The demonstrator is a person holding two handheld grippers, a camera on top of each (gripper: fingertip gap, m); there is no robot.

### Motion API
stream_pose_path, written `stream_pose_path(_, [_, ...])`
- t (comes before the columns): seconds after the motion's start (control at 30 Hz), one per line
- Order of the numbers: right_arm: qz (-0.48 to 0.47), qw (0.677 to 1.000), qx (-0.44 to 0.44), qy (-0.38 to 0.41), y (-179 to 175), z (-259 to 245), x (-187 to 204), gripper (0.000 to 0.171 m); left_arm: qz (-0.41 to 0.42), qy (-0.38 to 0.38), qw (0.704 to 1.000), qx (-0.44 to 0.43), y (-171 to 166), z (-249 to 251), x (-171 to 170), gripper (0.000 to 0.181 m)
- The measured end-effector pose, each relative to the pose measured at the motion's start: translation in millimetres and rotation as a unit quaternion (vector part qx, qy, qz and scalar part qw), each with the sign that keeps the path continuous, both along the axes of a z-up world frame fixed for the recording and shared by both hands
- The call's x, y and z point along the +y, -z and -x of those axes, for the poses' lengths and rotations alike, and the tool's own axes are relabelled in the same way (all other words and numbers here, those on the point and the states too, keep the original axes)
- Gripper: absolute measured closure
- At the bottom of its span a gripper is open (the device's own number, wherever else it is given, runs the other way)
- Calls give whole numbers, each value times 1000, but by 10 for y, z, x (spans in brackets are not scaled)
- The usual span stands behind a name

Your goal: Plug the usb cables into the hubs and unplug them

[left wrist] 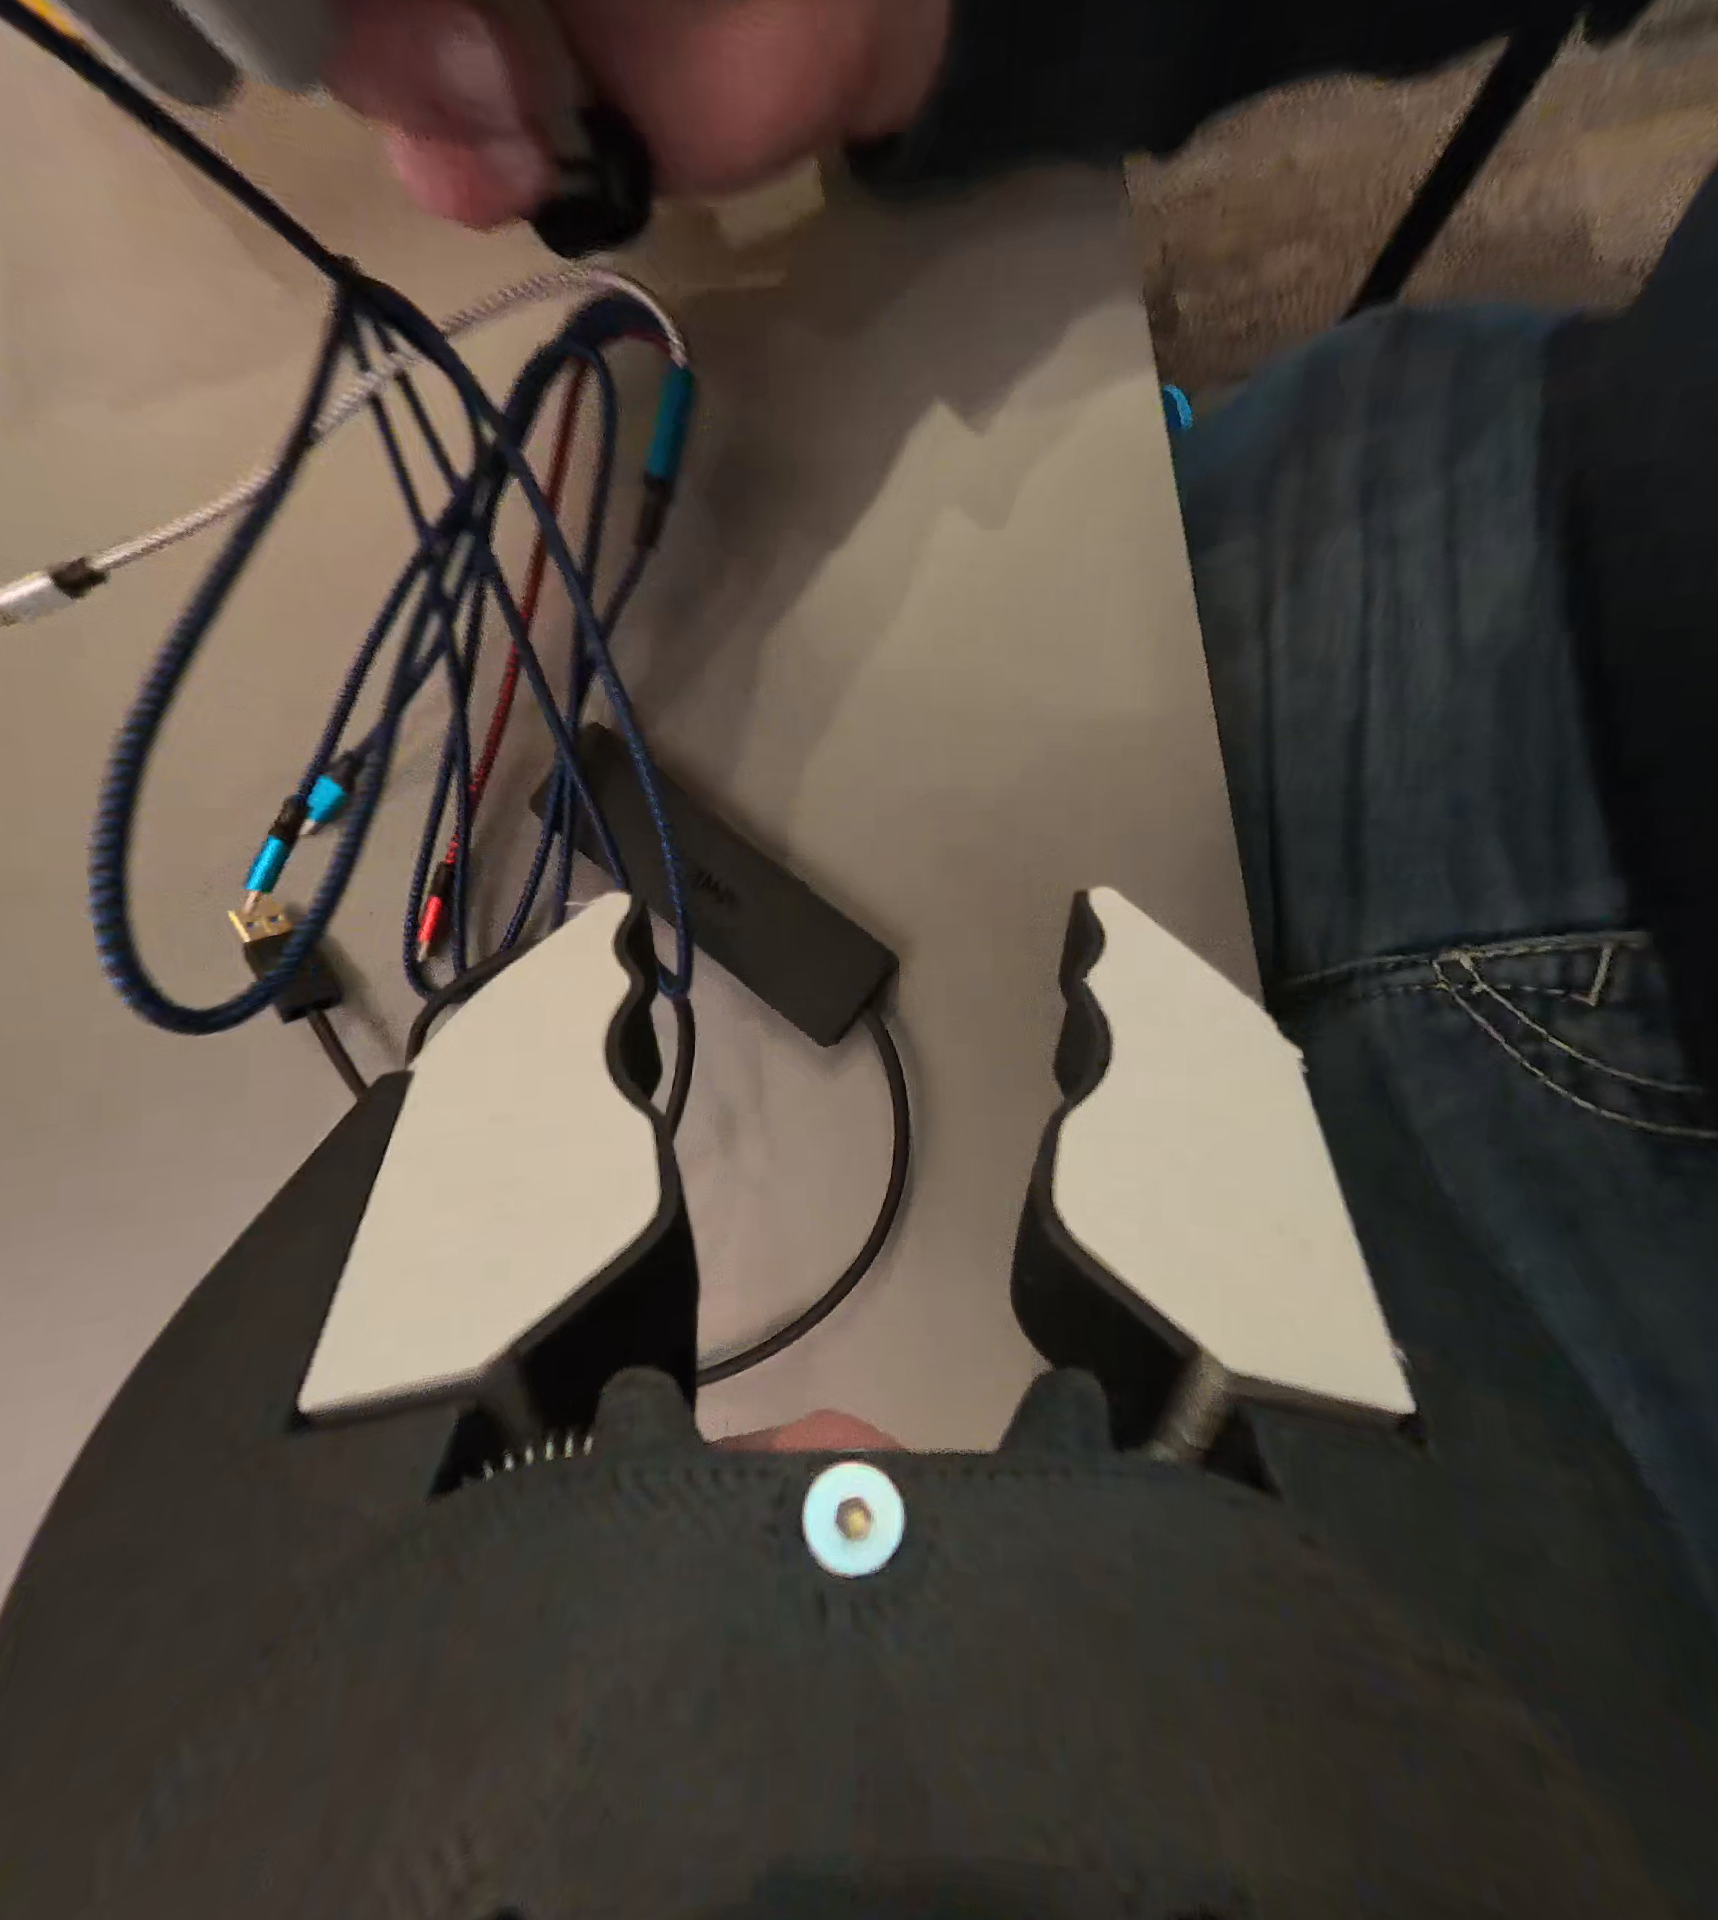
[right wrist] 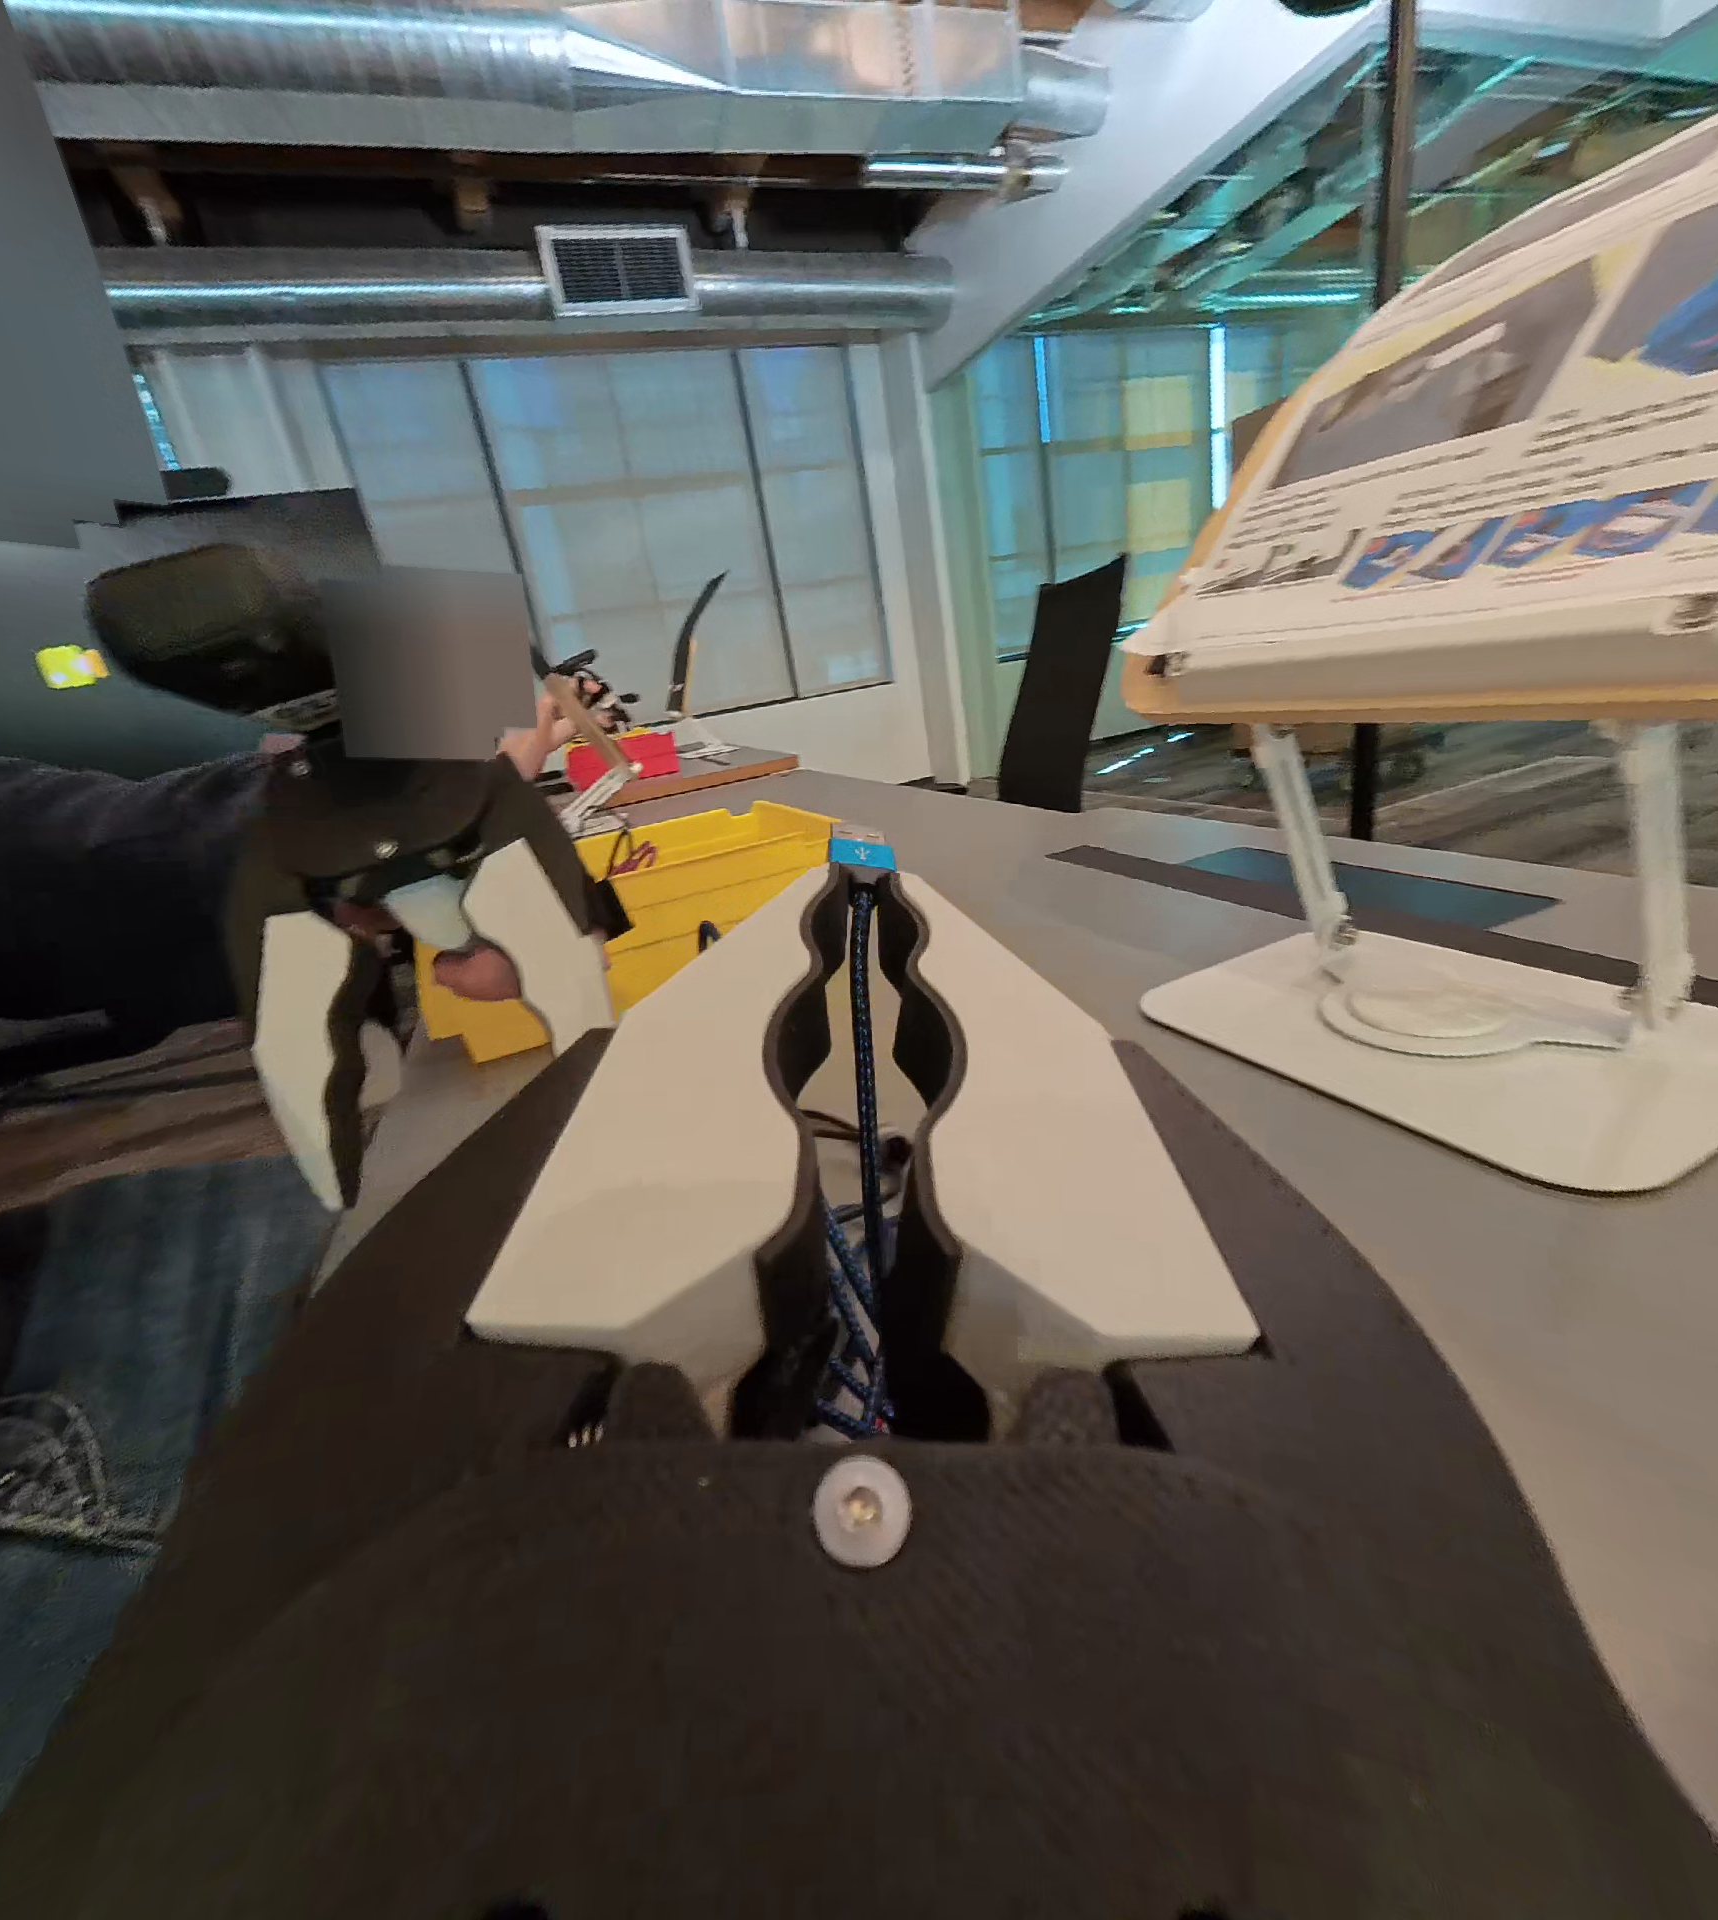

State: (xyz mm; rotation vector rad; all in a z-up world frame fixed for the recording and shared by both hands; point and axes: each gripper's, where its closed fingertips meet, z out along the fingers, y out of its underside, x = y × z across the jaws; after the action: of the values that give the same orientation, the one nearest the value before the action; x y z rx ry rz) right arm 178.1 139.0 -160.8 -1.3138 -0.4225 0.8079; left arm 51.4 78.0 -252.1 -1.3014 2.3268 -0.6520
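USB cable [right wrist: 862,997] with blue plug [right wrist: 861,854] pinched between the closed jaws of the right gripper [right wrist: 860,883] — lifted above the tabletop [right wrist: 1250,1299]. Black hub [left wrist: 730,883] flat near the tabletop's front edge, beneath dangling braided cables [left wrist: 481,582]. Left gripper [left wrist: 860,997] spread wide, empty, over the hub — just inside that edge.

blurred hand [left wrist: 647,94] (cut off), hub [left wrist: 730,883] half-hidden

Grey table [left wrist: 990,623]; black hub [left wrist: 782,935] lies flat on it, its black lead looping beside; loose braided cable ends [left wrist: 263,894] rest nearby; white document stand [right wrist: 1478,1049] on the far side.
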Motion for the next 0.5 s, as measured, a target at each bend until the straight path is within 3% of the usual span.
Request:
stream_pose_path(0.27, [-13, 998, -5, 66, -145, -325, 269, 168, -36, 107, 992, 49, 279, -191, -149, 107])
stream_pose_path(0.5, [-8, 996, 11, 83, -84, -472, 278, 168, -112, 149, 977, 100, 629, -332, 118, 75])
